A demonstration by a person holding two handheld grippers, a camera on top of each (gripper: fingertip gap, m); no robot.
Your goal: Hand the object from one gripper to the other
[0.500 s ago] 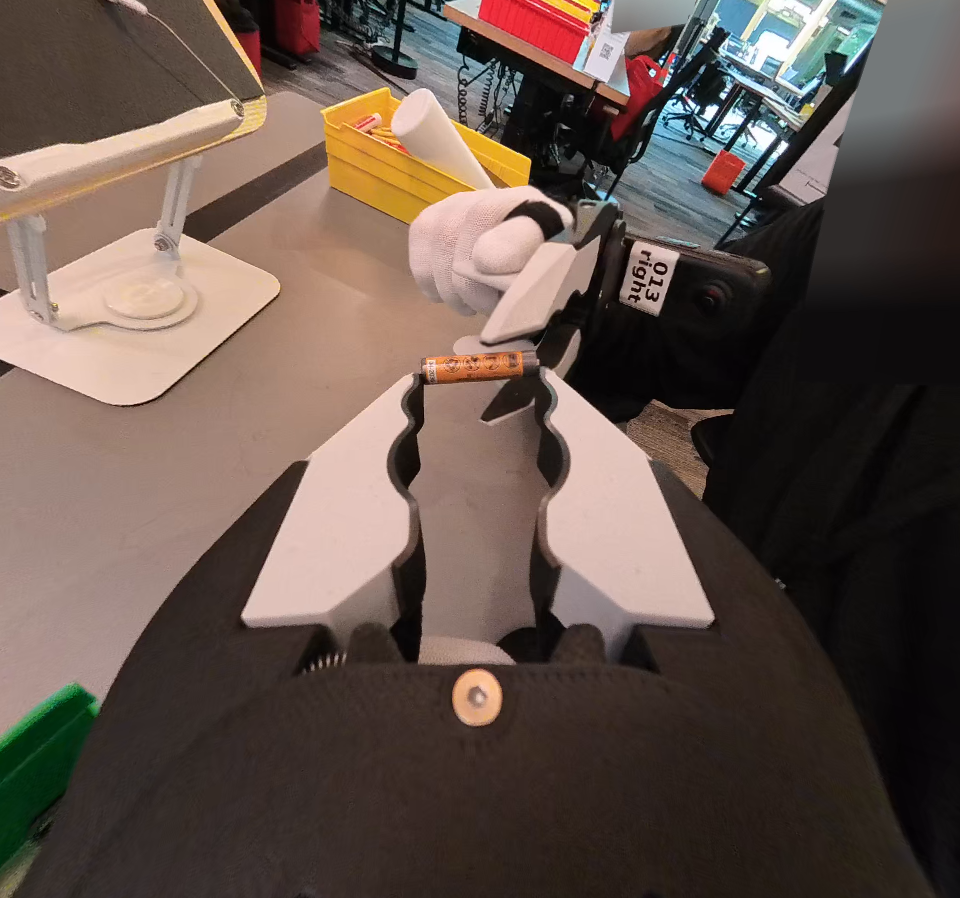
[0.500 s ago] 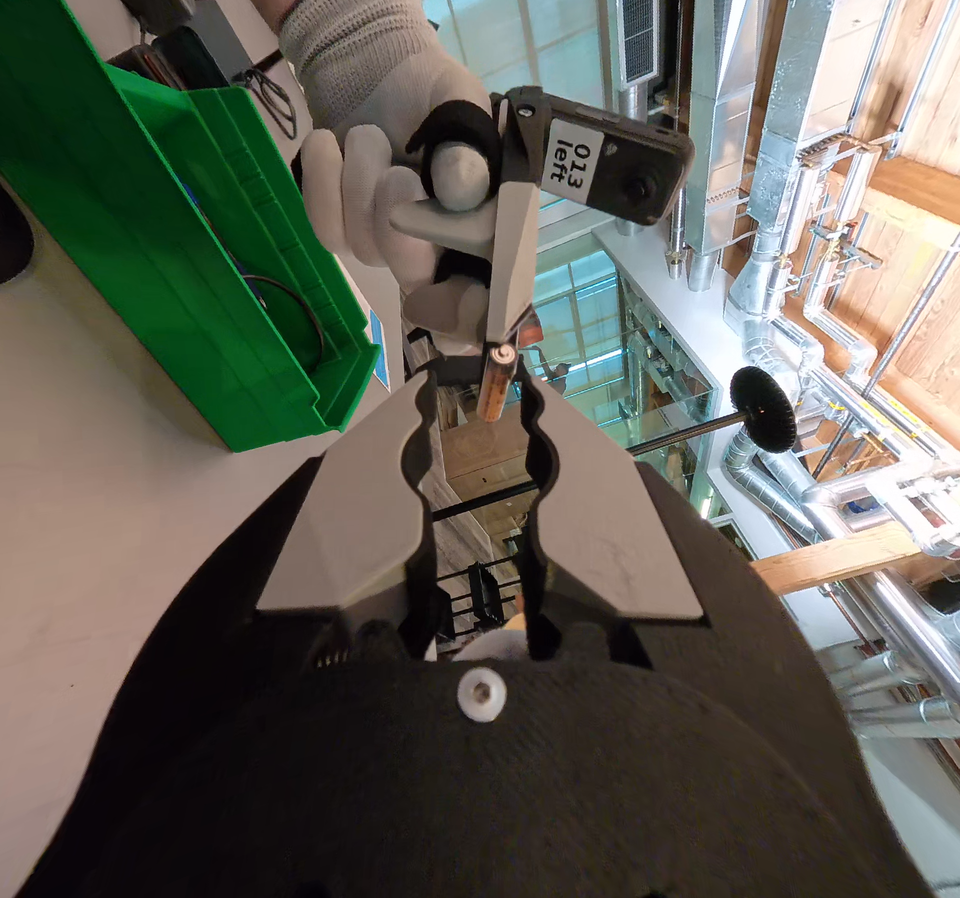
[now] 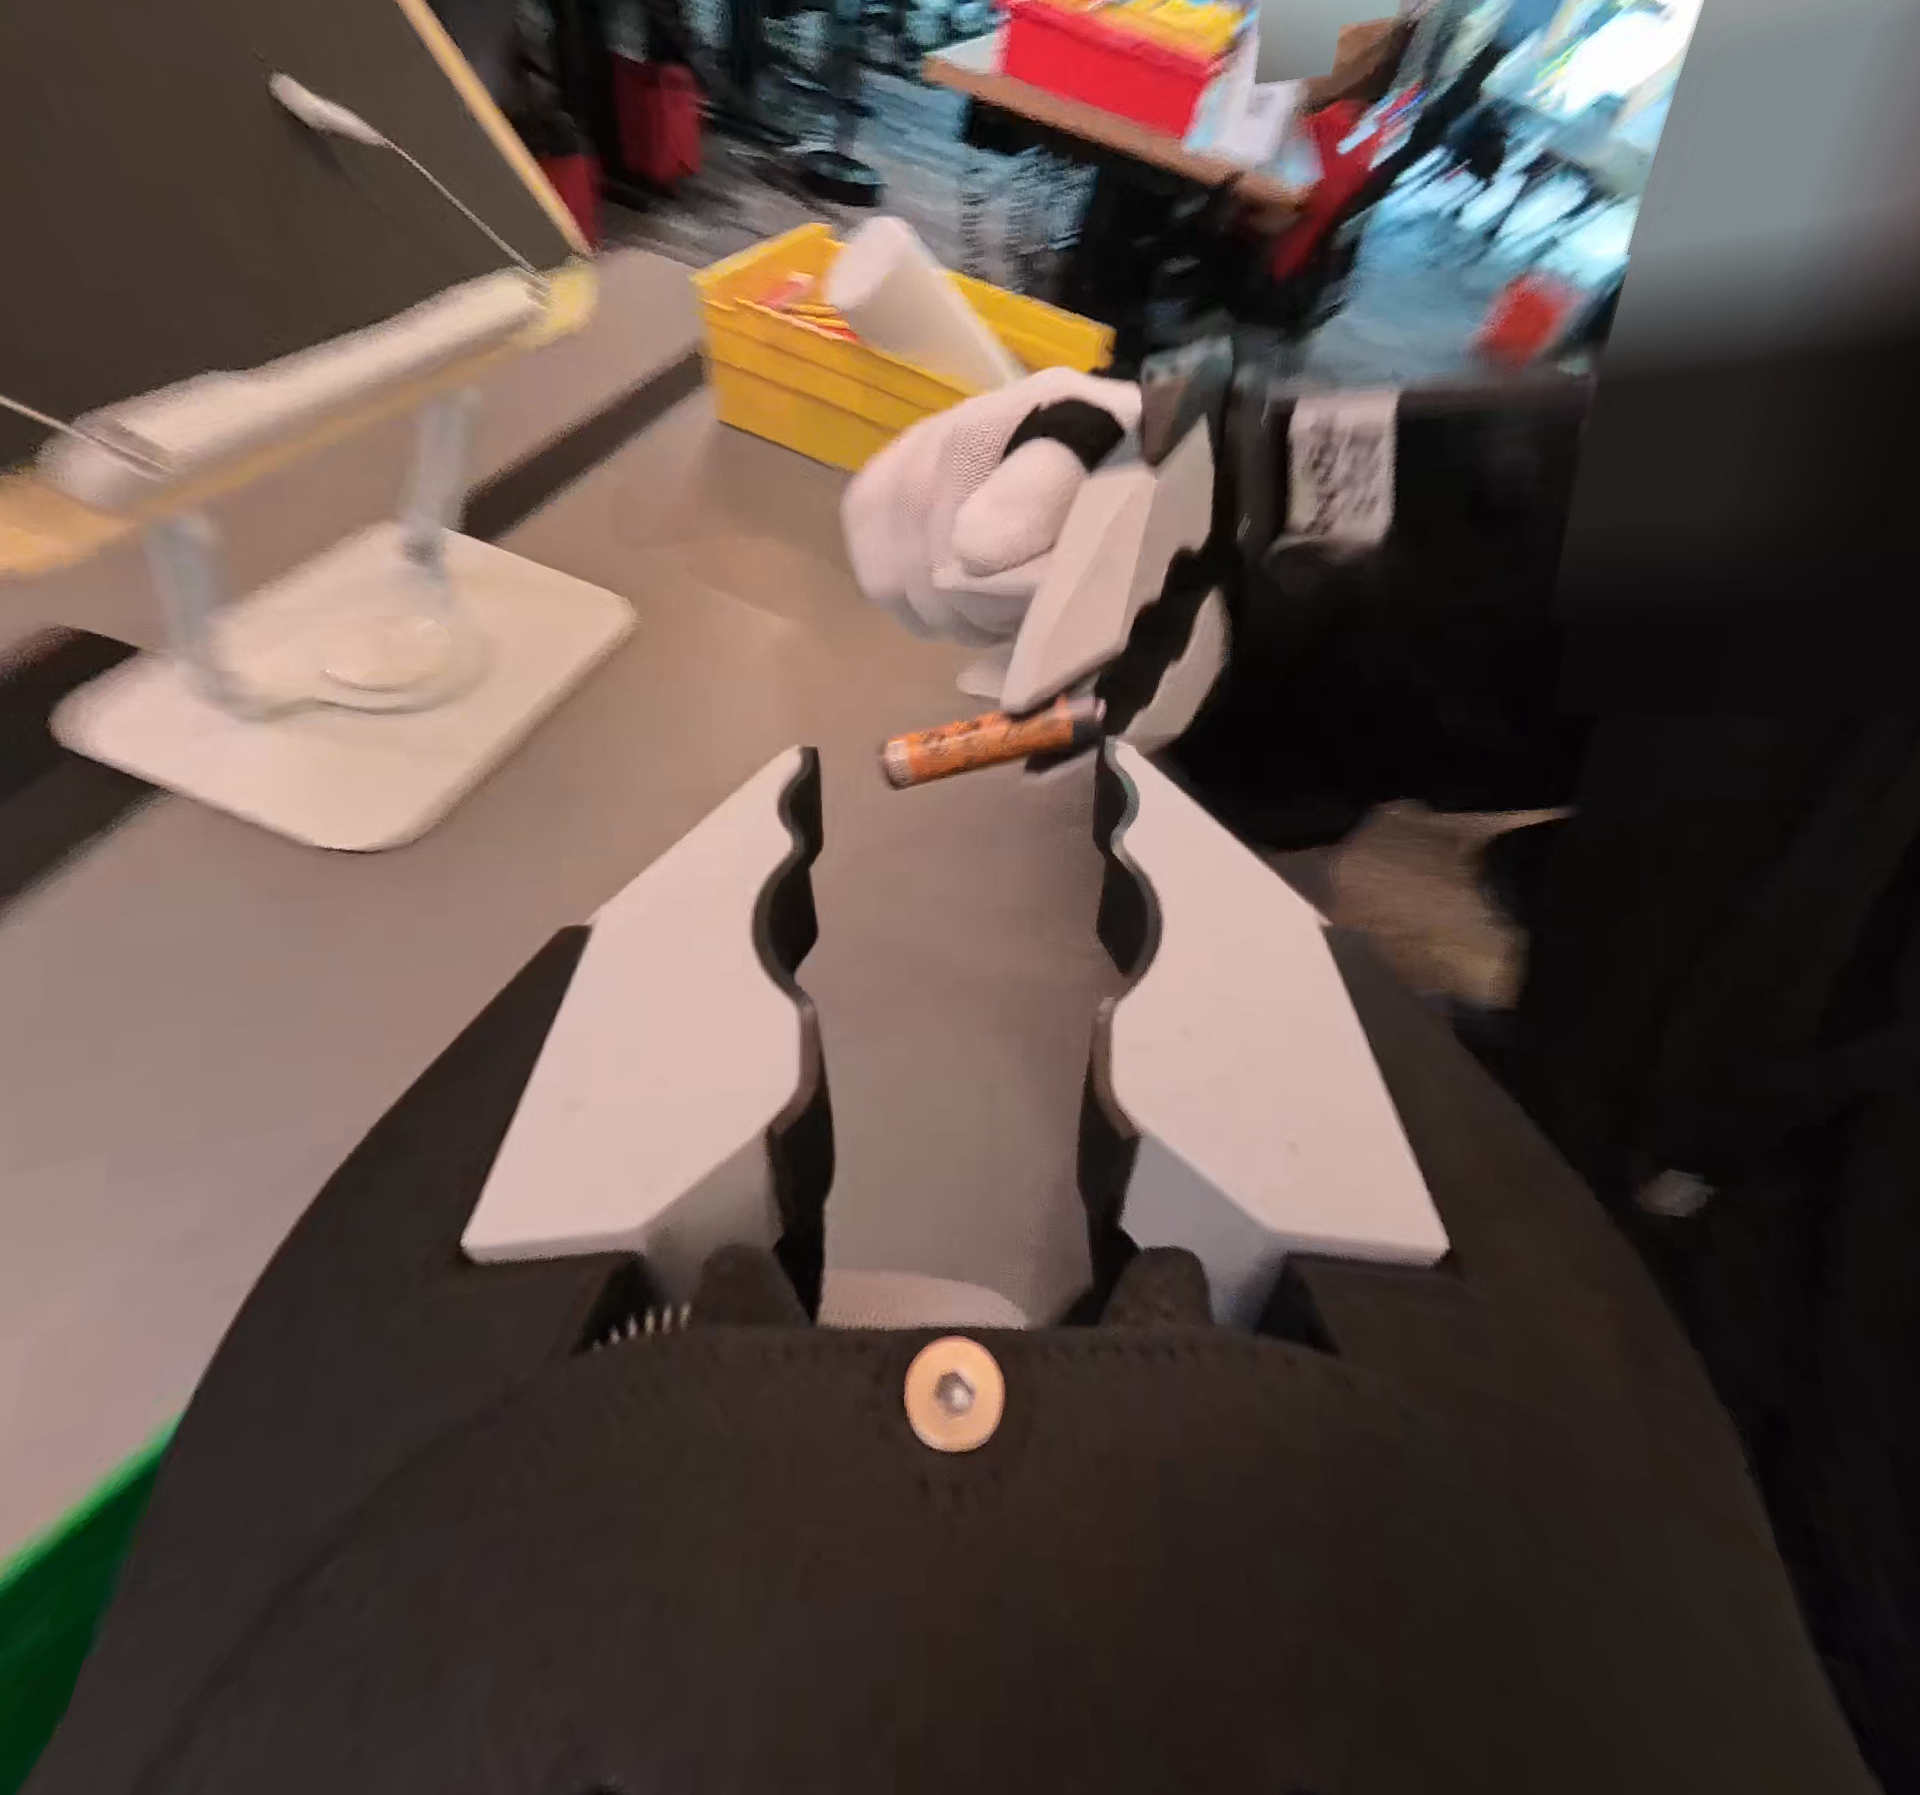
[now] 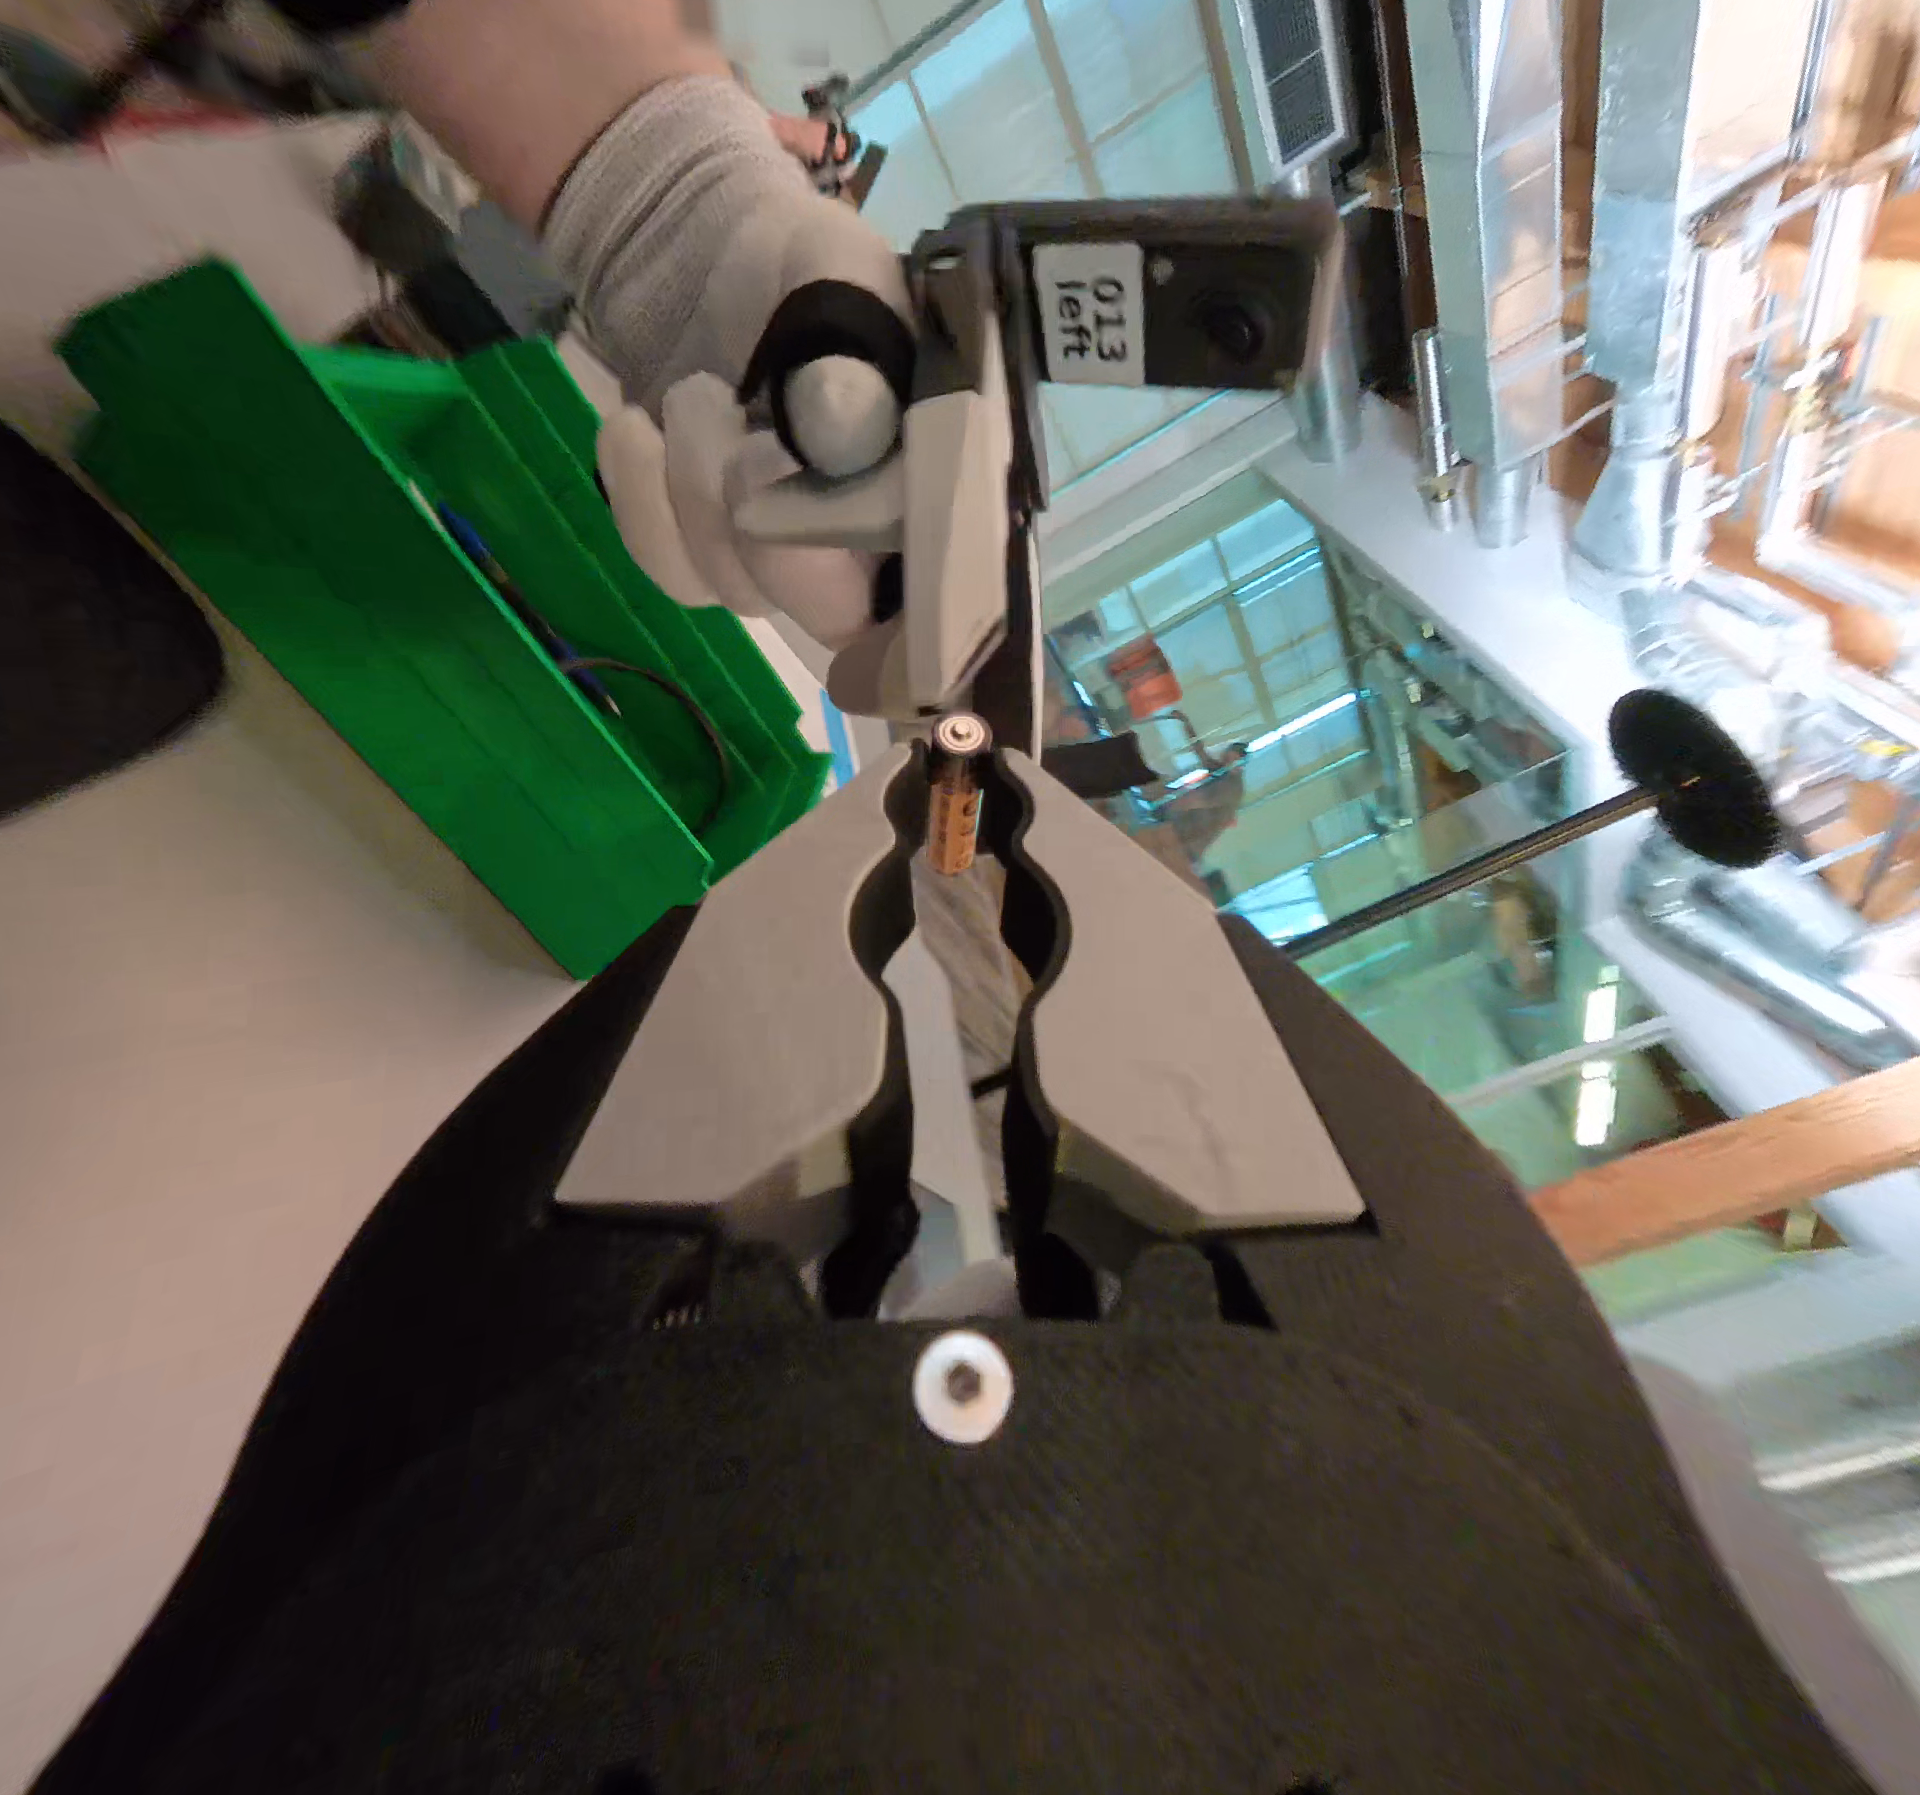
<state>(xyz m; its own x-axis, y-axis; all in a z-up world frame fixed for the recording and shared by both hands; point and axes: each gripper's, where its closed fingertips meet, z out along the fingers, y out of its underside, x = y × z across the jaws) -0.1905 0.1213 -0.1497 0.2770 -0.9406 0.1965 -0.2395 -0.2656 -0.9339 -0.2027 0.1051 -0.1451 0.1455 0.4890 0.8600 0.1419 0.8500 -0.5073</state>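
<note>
My right gripper (image 4: 961, 758) points up twd the ceiling, jaws clamped on one end of the orange battery (image 4: 954, 808), pinched right at the tips. In left wrist view that battery (image 3: 987, 746) sticks out sideways over the grey table (image 3: 312, 966), just past my left gripper (image 3: 958, 763), whose jaws stand well apart, not touching it as far as I can tell (blurry). Both gloved hands (image 4: 727, 415) grip the handles.
</note>
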